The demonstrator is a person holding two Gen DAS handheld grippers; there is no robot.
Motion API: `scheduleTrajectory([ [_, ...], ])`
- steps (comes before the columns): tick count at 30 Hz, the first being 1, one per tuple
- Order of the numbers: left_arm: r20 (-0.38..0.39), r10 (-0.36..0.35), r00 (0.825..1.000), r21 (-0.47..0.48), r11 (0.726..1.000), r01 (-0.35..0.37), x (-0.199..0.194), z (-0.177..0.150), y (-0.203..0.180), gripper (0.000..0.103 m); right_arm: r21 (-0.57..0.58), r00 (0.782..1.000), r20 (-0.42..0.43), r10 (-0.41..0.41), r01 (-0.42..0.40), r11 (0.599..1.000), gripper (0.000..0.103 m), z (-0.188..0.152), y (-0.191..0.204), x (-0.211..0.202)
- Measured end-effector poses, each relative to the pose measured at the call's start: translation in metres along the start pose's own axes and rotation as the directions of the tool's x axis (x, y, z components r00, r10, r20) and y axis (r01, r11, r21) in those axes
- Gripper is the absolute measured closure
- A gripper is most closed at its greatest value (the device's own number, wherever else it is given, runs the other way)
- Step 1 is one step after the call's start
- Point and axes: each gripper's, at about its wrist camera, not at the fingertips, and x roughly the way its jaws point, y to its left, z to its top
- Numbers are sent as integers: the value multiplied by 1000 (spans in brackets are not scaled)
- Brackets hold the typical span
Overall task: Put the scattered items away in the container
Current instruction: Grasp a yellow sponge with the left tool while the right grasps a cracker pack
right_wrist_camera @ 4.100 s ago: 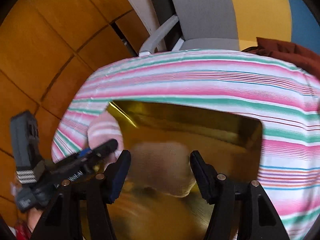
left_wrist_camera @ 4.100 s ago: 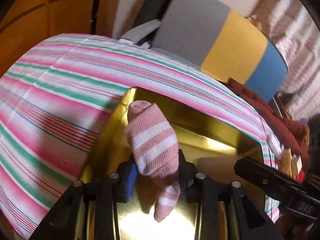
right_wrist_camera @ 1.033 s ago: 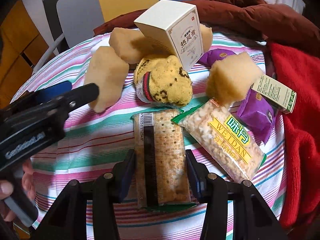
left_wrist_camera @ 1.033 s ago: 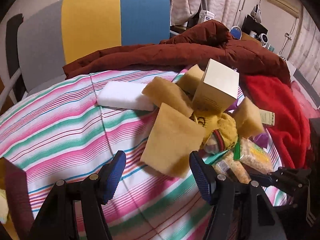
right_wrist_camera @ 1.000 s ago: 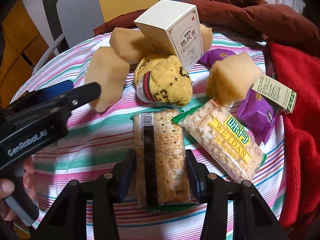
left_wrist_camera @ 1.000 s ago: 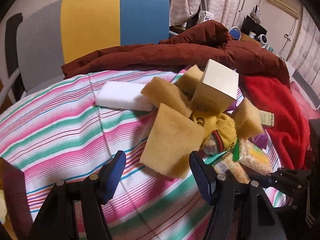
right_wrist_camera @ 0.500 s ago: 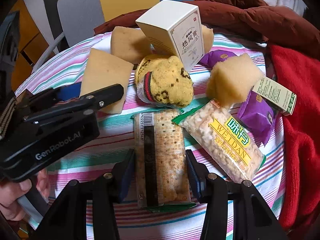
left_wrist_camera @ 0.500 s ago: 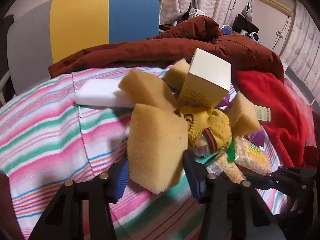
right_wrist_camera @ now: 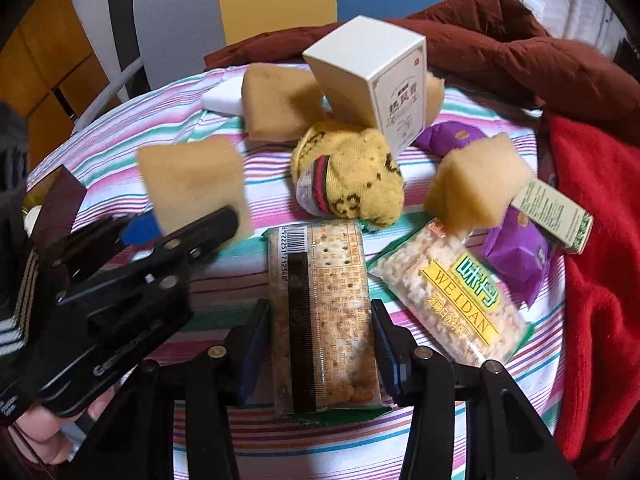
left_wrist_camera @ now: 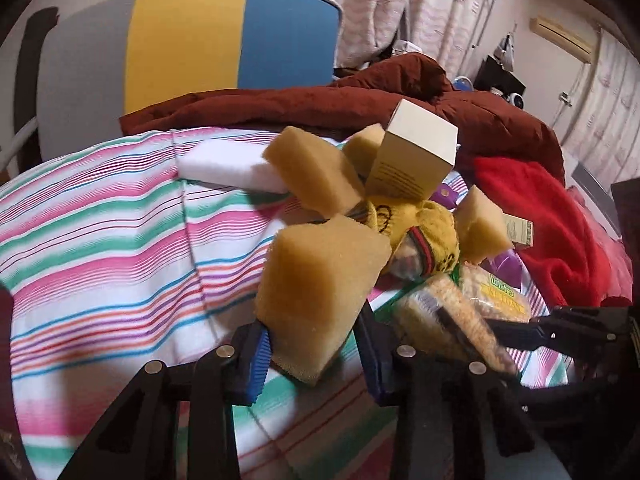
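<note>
My left gripper point(left_wrist_camera: 314, 354) is shut on a tan sponge block point(left_wrist_camera: 320, 288) and holds it just above the striped cloth; it also shows in the right wrist view point(right_wrist_camera: 194, 190). My right gripper point(right_wrist_camera: 318, 354) is closed on a cracker packet point(right_wrist_camera: 322, 312) that lies on the cloth. Around them lie a yellow sock point(right_wrist_camera: 352, 174), a cream box point(right_wrist_camera: 372, 76), more tan sponges point(right_wrist_camera: 476, 184), a white sponge point(left_wrist_camera: 228, 168) and a WEIDAN snack bag point(right_wrist_camera: 456, 296). The container is not in view.
Purple packets point(right_wrist_camera: 516, 252) and a small green-edged box point(right_wrist_camera: 554, 216) lie at the right. A red cloth point(right_wrist_camera: 600, 240) and a brown blanket point(left_wrist_camera: 320, 100) border the striped cloth point(left_wrist_camera: 100, 240). A grey, yellow and blue chair back point(left_wrist_camera: 188, 40) stands behind.
My left gripper has closed on the tan sponge and lifted it off the cloth. My right gripper has closed in on the cracker packet. Earlier, the left gripper held a pink sock over the gold container.
</note>
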Motion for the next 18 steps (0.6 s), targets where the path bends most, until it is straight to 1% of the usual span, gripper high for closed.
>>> scheduleTrajectory([
  [3,9,33,999,-18,999,-33,-10,-1,1,67,12,1000,3,4,-4,1000,54,1,-1,-2],
  [6,15,54,998,-43,998,-53,-19,-6,6,67,-4,1000,21,-2,2,1000,54,-3,-5,-13],
  [8,17,63,998,-62,996,-62,-26,-11,11,67,-21,999,46,-5,6,1000,54,-2,-2,-19],
  [13,41,79,996,-99,992,-74,-49,-19,21,68,-78,991,126,-37,48,996,54,-3,7,-39],
  [18,53,93,994,-117,989,-86,-67,-27,26,68,-122,984,172,-46,67,990,54,3,24,-38],
])
